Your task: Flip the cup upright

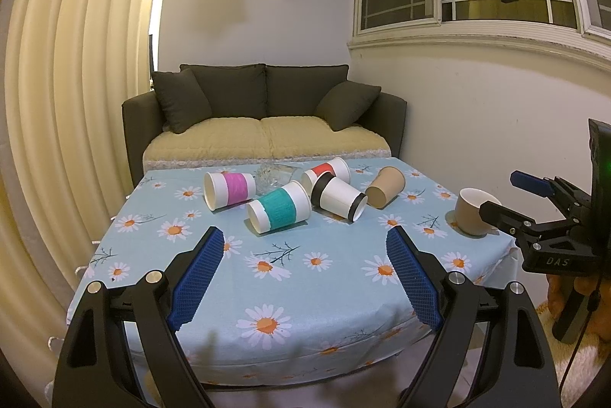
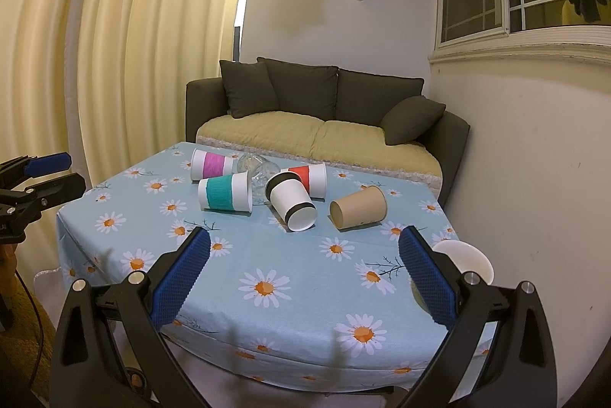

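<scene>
Five paper cups lie on their sides in a loose cluster toward the far middle of the counter (image 1: 290, 278). They are a pink-banded cup (image 1: 229, 189) at far left, a teal-banded cup (image 1: 278, 211) nearest the front, a black-rimmed white cup (image 1: 339, 201), a red-banded cup (image 1: 326, 171) behind it, and a plain brown cup (image 1: 385, 187) to the right. One brown cup (image 1: 473, 213) already stands upright at the near right edge (so at least one flip looks done).

Neither tool holds anything. The left gripper (image 1: 305, 255) and the right gripper (image 2: 305, 251) both hover short of the cluster with their fingers spread wide apart. The step in hand looks like the approach and choice of the next cup. The next move calls for closing gently across a cup's wall, then rotating it onto its base.

The cups are thin, tapered and light, likely to roll or crush. The bands look knitted or ribbed. A clear, crinkled glass or plastic thing (image 1: 272, 175) lies among them, and a daisy-print blue cloth covers the counter.
</scene>
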A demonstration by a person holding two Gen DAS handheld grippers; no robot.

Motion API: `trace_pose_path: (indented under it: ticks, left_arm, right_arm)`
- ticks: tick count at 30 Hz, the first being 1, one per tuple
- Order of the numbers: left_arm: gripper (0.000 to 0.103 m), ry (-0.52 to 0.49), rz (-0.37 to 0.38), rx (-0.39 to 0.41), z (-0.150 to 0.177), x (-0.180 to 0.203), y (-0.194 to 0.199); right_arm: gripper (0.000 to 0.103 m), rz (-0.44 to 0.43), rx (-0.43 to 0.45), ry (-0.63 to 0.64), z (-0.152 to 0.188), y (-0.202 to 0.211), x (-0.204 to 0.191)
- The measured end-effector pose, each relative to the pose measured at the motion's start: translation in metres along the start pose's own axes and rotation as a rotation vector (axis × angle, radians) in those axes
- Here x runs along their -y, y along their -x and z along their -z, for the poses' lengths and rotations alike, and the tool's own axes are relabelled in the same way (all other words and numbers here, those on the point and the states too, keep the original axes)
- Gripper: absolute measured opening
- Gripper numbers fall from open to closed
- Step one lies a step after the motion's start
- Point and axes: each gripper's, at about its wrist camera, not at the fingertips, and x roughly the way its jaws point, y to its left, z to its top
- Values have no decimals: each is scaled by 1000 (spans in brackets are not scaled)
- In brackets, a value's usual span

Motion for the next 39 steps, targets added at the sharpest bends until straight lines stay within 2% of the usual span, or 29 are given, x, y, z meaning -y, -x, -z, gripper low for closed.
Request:
trace_pose_path:
  ticks: [8, 11, 22, 26, 29, 32, 35, 39]
  left_arm:
    - [85, -2, 0, -2, 0, 0, 0]
    - [97, -3, 0, 2, 0, 0, 0]
    - [97, -16, 13, 5, 0, 3, 1]
    - [97, -19, 29, -6, -1, 5, -2]
    - [97, 11, 69, -42, -6, 2, -9]
    - [97, 9, 77, -78, -13, -1, -20]
    - [97, 8, 101, -109, -23, -3, -33]
    - [97, 22, 121, -146, -34, -7, -54]
  right_arm:
    - [98, -16, -3, -16, 1, 1, 2]
    - [98, -18, -6, -19, 1, 1, 2]
    - [98, -45, -33, -35, -4, -4, 6]
    - [98, -104, -92, -90, -9, -19, 17]
    - [98, -138, -130, -63, -18, -35, 19]
    - [98, -248, -180, -78, -34, -57, 22]
    - [98, -305, -200, -84, -55, -80, 26]
    - [98, -339, -261, -61, -81, -121, 29]
